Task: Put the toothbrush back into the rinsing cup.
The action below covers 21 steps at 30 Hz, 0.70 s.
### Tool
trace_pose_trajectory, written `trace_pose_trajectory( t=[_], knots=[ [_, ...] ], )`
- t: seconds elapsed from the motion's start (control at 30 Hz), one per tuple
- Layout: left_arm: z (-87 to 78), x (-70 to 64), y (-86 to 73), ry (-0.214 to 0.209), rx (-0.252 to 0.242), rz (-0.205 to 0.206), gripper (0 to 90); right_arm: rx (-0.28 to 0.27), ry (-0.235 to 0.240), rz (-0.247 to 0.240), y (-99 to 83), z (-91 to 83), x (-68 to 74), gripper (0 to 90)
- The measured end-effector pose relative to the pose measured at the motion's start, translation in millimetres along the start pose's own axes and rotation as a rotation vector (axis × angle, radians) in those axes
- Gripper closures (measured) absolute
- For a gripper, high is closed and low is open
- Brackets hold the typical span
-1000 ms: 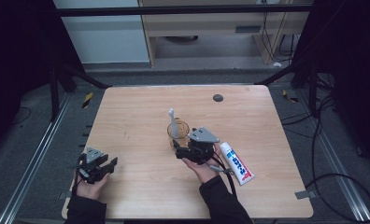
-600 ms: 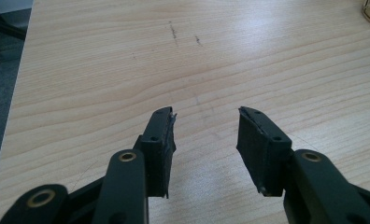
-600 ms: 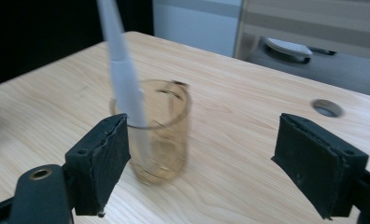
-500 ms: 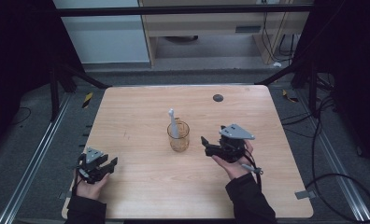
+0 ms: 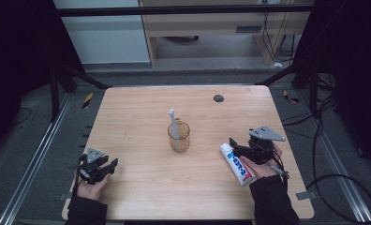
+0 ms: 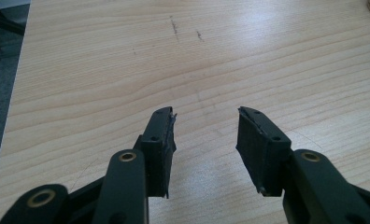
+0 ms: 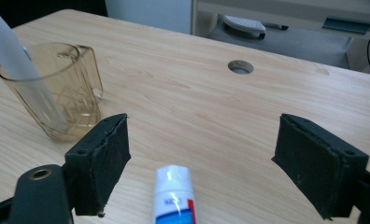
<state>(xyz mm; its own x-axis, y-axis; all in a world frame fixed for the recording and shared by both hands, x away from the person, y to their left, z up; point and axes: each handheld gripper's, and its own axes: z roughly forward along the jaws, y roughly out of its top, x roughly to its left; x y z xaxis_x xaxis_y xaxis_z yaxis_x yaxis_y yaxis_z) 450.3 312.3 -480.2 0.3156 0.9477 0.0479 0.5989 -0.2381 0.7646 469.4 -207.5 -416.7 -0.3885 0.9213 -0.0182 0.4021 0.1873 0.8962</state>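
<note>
The toothpaste tube [image 5: 237,163] lies flat on the bench [image 5: 141,112] at the near right, well apart from the cup [image 5: 179,136] that holds a toothbrush [image 5: 173,123] at the middle. The right gripper [image 5: 234,146] is spread wide over the tube's cap end [image 7: 174,177], grasping nothing. For a sound pick-up, it should be lowered until both jaws flank the tube squarely, then closed gently. The left gripper [image 5: 109,166] is parted and empty at the near left.

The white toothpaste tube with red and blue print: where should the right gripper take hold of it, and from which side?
Grip the white toothpaste tube across its round body just behind the cap. It lies flat, and the open right gripper already straddles the cap end, so come straight down from above.
</note>
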Motion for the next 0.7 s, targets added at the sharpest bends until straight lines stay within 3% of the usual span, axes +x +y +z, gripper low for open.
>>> trace_pose_trajectory(
  t=[0.37, 0.47, 0.7],
  knots=[
    [-1.2, 0.0, 0.0, 0.001, -0.005, 0.0, 55.2, 0.094, -0.002, -0.029, -17.9, 3.1, -5.8, 21.3],
    [-1.5, 0.1, -0.2, 0.0, -0.005, 0.0, 55.2, 0.119, 0.004, -0.039, -22.3, 3.1, -4.9, 25.2],
    [-1.6, -0.5, -0.1, -0.003, -0.006, 0.0, 55.3, 0.189, 0.013, -0.033, -37.4, 3.6, -8.8, 43.6]
  ],
)
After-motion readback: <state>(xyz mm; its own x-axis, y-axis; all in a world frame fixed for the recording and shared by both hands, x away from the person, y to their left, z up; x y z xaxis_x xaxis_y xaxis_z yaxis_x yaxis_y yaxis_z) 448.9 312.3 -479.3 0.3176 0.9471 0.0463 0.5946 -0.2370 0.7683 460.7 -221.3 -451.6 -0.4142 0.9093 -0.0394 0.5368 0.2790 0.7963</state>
